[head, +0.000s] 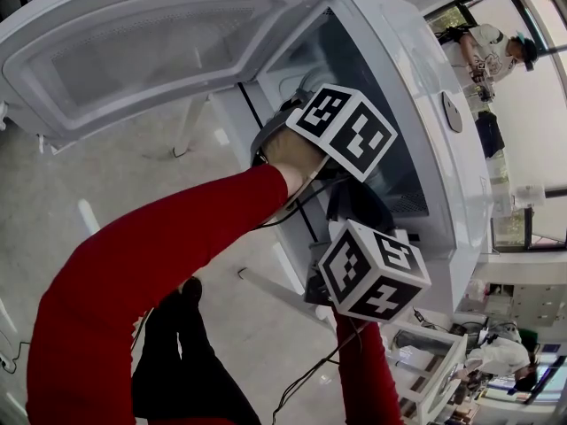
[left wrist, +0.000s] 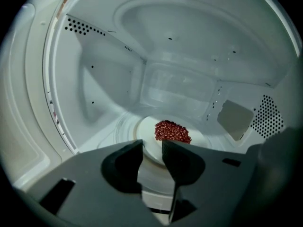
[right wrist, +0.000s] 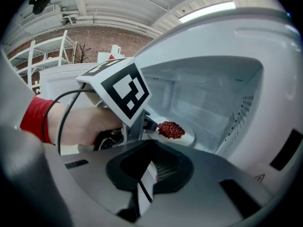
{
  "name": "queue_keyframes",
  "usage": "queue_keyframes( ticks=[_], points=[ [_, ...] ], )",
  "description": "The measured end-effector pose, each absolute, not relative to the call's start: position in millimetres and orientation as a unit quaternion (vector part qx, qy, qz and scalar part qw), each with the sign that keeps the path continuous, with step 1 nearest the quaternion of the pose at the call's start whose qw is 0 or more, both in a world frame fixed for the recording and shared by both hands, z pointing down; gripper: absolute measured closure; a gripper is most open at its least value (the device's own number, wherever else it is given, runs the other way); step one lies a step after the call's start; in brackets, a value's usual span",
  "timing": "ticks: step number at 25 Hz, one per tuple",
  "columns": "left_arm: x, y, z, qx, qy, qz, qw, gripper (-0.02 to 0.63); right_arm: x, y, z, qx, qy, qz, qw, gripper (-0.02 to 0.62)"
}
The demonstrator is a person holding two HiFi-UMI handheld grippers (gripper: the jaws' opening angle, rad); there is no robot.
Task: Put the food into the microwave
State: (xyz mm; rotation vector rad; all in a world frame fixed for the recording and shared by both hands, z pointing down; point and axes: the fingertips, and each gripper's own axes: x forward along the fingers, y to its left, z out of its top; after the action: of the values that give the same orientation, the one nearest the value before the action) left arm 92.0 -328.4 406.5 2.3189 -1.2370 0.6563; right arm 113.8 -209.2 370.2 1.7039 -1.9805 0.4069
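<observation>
The round white plate (left wrist: pixel 147 131) with its heap of red beans (left wrist: pixel 172 131) sits inside the white microwave (left wrist: pixel 180 41). The left gripper (left wrist: pixel 152 148) is open, with the plate's rim showing in the gap. Pulling out carelessly could snag that rim and spill beans. The right gripper (right wrist: pixel 144 174) hangs closed and empty at the opening.

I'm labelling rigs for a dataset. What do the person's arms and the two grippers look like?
Long red sleeves cover both arms. The left gripper and right gripper have dark grey blocky tongs on grey bodies. Each carries a white cube with black square markers: left cube, right cube. A thin black cable runs by the left wrist.
</observation>
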Motion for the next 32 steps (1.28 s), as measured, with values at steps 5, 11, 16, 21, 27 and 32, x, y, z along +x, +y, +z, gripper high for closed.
queue_keyframes(
  ticks=[5,11,16,21,27,32],
  points=[
    [84,-337,395,0.843,-0.456,0.209,0.195,0.472,110,-211,373,0.624,-0.727,0.148,0.246,0.581],
    [75,-337,378,0.853,-0.455,0.176,0.185,0.489,108,-210,372,0.621,-0.731,0.147,0.239,0.581],
    [62,-322,366,0.866,-0.446,0.137,0.18,0.548,98,-204,368,0.609,-0.747,0.148,0.22,0.581],
    [45,-305,352,0.876,-0.435,0.068,0.199,0.595,87,-198,357,0.598,-0.762,0.148,0.198,0.583],
    [18,-272,331,0.882,-0.412,-0.012,0.229,0.597,77,-183,338,0.583,-0.782,0.152,0.158,0.583],
    [12,-227,316,0.893,-0.383,-0.034,0.232,0.597,72,-164,323,0.569,-0.797,0.161,0.128,0.583]
  ],
)
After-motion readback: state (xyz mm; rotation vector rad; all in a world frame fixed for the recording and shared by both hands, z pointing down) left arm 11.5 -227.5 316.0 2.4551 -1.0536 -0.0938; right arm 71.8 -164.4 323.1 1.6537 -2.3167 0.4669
